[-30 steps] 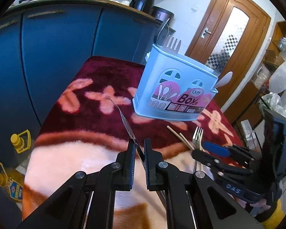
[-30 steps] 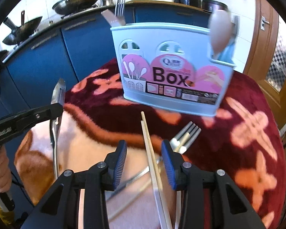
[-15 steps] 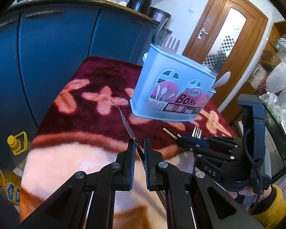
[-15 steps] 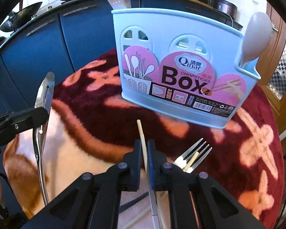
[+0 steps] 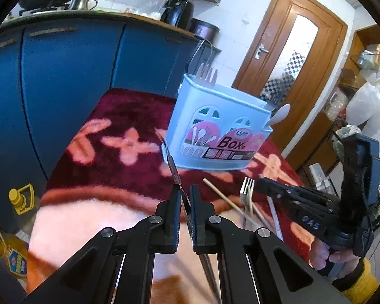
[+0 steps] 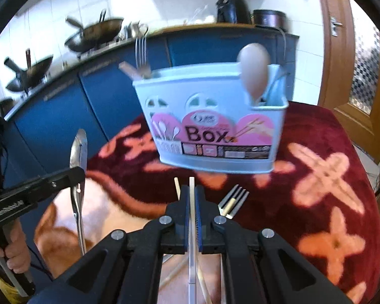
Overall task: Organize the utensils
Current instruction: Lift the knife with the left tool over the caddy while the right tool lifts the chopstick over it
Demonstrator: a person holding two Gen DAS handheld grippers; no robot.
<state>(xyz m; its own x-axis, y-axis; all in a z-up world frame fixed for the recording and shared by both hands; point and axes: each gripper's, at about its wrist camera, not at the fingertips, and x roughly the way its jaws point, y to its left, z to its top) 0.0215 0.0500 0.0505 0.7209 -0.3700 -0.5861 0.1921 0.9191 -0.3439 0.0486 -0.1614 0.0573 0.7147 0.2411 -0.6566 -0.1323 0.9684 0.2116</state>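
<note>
A light blue utensil box (image 5: 215,131) (image 6: 212,124) stands on a red floral blanket; forks and a pale spoon stick out of it. My left gripper (image 5: 184,197) is shut on a steel spoon (image 6: 78,152), held above the blanket left of the box. My right gripper (image 6: 192,195) is shut on a pale chopstick (image 6: 191,228) and holds it raised in front of the box. It also shows in the left wrist view (image 5: 263,181). A fork (image 6: 234,200) and another chopstick (image 6: 176,190) lie on the blanket.
The red blanket (image 6: 329,172) covers the table. Blue cabinets (image 5: 63,76) stand behind, with woks (image 6: 96,33) on the counter. Oil bottles (image 5: 10,248) stand on the floor at left. A wooden door (image 5: 291,50) is at the back right.
My right gripper has lifted the chopstick off the blanket and pulled back from the box. My left gripper has kept its hold on the spoon and shifted slightly toward the box.
</note>
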